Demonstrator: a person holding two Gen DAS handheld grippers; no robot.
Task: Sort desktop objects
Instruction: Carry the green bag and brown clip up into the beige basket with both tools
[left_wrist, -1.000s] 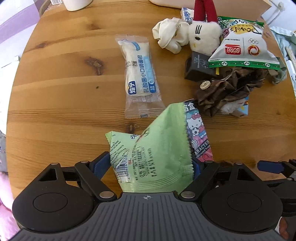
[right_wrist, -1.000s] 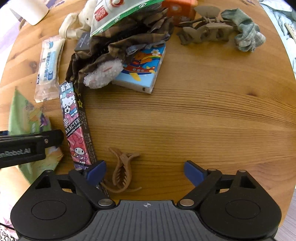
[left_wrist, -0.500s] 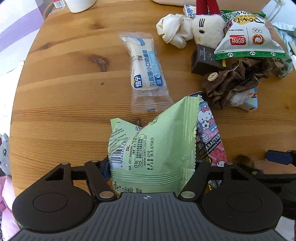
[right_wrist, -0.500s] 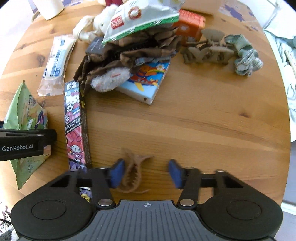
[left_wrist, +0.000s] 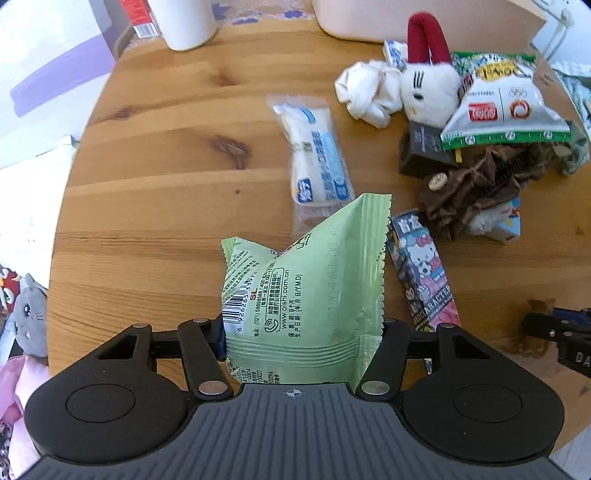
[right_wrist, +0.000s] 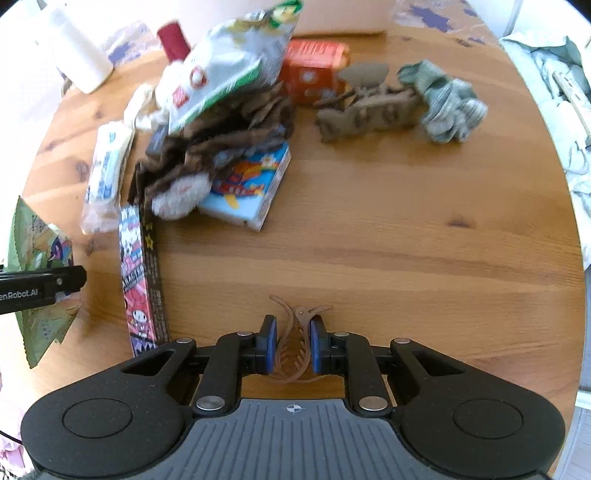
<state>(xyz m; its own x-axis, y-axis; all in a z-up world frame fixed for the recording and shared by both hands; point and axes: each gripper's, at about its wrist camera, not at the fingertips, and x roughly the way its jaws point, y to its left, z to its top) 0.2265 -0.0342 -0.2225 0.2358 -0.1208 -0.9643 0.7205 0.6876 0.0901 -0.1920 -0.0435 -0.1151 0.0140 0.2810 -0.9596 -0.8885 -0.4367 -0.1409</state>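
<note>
A light green snack bag (left_wrist: 306, 295) stands tilted between the fingers of my left gripper (left_wrist: 303, 328). The jaws are closing and both pads touch its sides. In the right wrist view the same bag (right_wrist: 33, 236) shows at the left edge with one left finger (right_wrist: 40, 288) across it. My right gripper (right_wrist: 291, 345) is shut on a small brown hair claw clip (right_wrist: 295, 332), held a little above the wooden table (right_wrist: 406, 240). The right gripper (left_wrist: 554, 328) also pokes in at the right edge of the left wrist view.
A Hello Kitty box (left_wrist: 424, 273) lies just right of the bag, a bread packet (left_wrist: 314, 158) beyond it. Farther back are brown cloth (left_wrist: 476, 184), a white snack bag (left_wrist: 506, 107), a plush toy (left_wrist: 428, 88), a picture book (right_wrist: 251, 184), larger brown clips (right_wrist: 365, 107) and a green sock (right_wrist: 447, 103).
The right jaws closed from wide open onto the hair claw and lifted it. The left jaws narrowed around the green bag, which now stands more upright.
</note>
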